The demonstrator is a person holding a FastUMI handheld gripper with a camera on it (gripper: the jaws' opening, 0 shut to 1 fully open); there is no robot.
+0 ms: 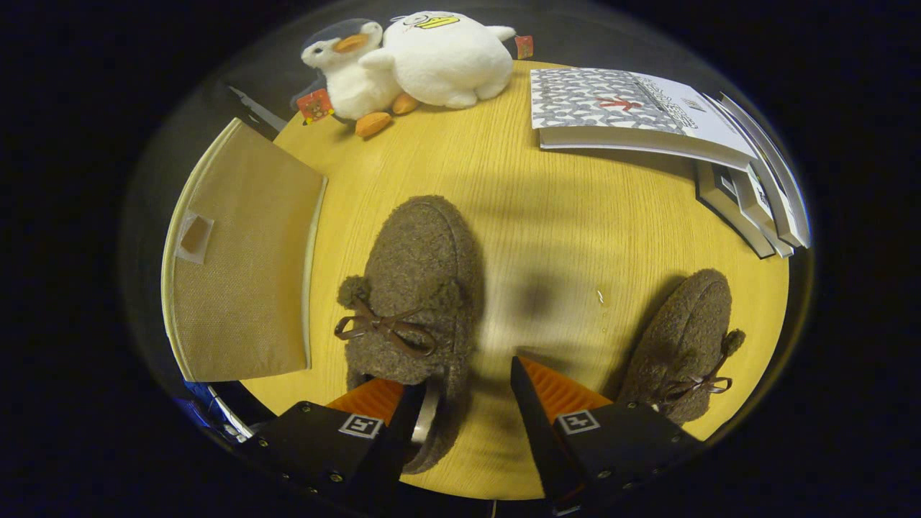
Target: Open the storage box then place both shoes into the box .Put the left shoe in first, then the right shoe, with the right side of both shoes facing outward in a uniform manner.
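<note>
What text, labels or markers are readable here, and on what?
No readable words.
Top book: small print and a red mark on the cover, too blurred to read.
Plush penguin and plush duck: red hang tags, too small to read.
Gripper, open at the near shoe: square fiducial markers, no text.

Table [504,180]: pale wood-grain top, smooth, faint sheen.
Shoes: nubbly, fleece-like cloth, matt; near shoe [417,288] and far shoe [683,331] each tied with a thin, slightly glossy bow.
Box [245,266]: woven cloth panel, matt, fine weave, lighter piped edge.
Toys [410,61]: soft plush, matt.
Books [633,108]: printed paper covers, smooth.
Gripper [468,392]: fingers spread apart; ribbed pads, hard matt housings.
</note>
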